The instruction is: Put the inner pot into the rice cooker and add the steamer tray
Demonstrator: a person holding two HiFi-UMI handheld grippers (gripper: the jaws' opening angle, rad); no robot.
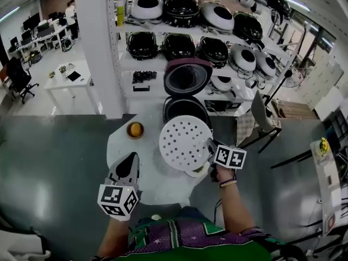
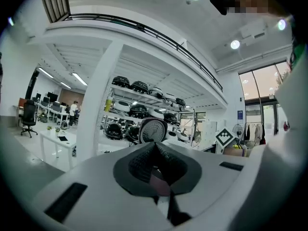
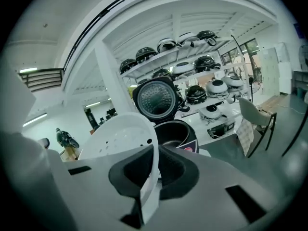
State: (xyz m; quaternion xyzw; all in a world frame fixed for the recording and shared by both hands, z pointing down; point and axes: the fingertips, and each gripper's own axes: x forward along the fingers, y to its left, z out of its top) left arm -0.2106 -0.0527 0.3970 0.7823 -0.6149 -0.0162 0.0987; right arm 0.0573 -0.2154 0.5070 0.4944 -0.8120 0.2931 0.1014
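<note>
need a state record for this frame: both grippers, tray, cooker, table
left hand-held gripper: shut, empty, over the table's near left
right hand-held gripper: shut on the steamer tray's rim
steamer tray: white, perforated, tilted, held in the air in front of the rice cooker, not yet in it
rice cooker: at the table's far side, lid up
table: round, white; orange round object at its far left
</note>
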